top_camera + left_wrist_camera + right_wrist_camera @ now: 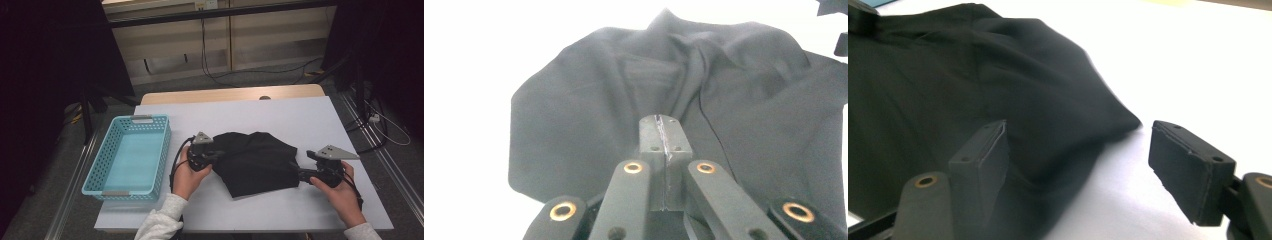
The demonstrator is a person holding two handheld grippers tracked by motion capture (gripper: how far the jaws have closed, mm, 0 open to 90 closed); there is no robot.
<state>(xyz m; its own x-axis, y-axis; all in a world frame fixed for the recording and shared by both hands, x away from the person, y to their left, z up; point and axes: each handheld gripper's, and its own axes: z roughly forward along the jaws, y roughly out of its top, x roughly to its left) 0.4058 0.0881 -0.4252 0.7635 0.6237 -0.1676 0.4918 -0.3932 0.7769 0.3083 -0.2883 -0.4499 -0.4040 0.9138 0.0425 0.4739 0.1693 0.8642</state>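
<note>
A black cloth lies crumpled on the white table, in the near half, a little right of the middle. A blue basket stands at the table's left edge, well apart from the cloth.

The left gripper sits at the cloth's left edge, held in the person's left hand, with its grey plate on top. In the left gripper view its jaws are pressed fully together, pad against pad, and they lie over the dark fabric. A thin pale line runs down the seam between the pads; it may be a pinched fold of the cloth, but the fabric and the jaws are both so dark that I cannot tell whether any cloth is caught there.

The right gripper reaches the cloth's right edge from the right, held in the right hand. In the right gripper view its jaws stand wide apart and grip nothing. The left pad rests on or just over the cloth. The right pad hangs over bare table, just beside the cloth's pointed corner, which lies between the two pads.
</note>
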